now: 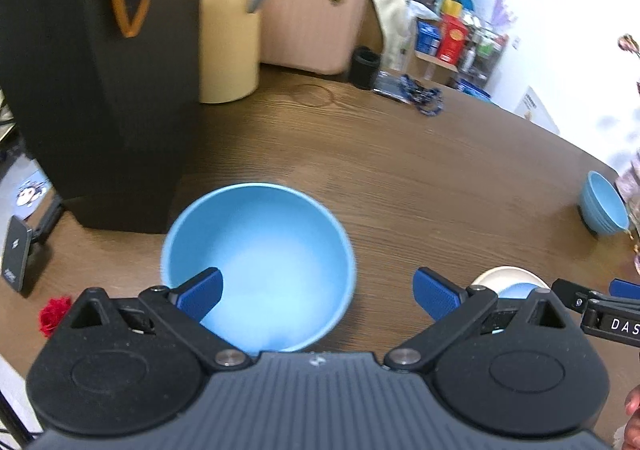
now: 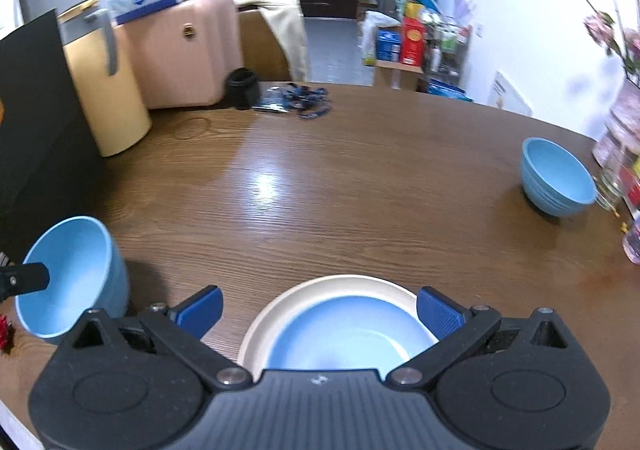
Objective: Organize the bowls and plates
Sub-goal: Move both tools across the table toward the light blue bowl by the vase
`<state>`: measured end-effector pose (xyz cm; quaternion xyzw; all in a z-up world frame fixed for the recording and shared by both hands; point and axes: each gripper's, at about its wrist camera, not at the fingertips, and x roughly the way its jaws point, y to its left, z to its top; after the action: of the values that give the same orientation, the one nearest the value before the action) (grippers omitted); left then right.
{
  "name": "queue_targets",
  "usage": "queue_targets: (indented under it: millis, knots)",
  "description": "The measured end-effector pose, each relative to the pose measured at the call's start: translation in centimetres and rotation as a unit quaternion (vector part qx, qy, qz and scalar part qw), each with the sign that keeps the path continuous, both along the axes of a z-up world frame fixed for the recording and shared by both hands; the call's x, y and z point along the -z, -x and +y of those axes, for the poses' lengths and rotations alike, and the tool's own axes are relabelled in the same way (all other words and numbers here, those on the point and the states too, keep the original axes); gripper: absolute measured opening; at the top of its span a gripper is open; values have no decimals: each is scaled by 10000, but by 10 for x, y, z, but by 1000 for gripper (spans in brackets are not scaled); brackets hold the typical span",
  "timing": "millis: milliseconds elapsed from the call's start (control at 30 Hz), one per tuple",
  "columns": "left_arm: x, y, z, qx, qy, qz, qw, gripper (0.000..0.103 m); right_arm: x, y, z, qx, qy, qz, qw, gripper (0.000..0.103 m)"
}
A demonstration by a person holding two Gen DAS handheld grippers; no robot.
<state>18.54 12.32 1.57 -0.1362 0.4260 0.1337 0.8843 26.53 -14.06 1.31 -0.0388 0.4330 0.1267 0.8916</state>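
Note:
A light blue bowl stands on the brown table right in front of my left gripper, which is open; its left finger reaches over the near rim. The same bowl shows at the left of the right wrist view. My right gripper is open above a blue plate stacked on a cream plate; that stack also shows in the left wrist view. A second blue bowl stands at the far right, also seen in the left wrist view.
A tall black box and a cream container stand at the left, with a pink case behind. A black cup and blue cord lie at the back. A vase with flowers stands far right.

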Motion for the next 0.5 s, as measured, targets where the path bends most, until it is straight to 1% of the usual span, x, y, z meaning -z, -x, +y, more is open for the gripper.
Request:
queue_targets:
  millis: [233,500]
  knots:
    - [2,-21,-39,515,-5,22,9987,103,-1,3,-46,521,-50,-57,9986,103]
    - [-2,-50,-93,1184,-95,18,9929,103,-4,9,-96,1148,-111,-257,9930,103]
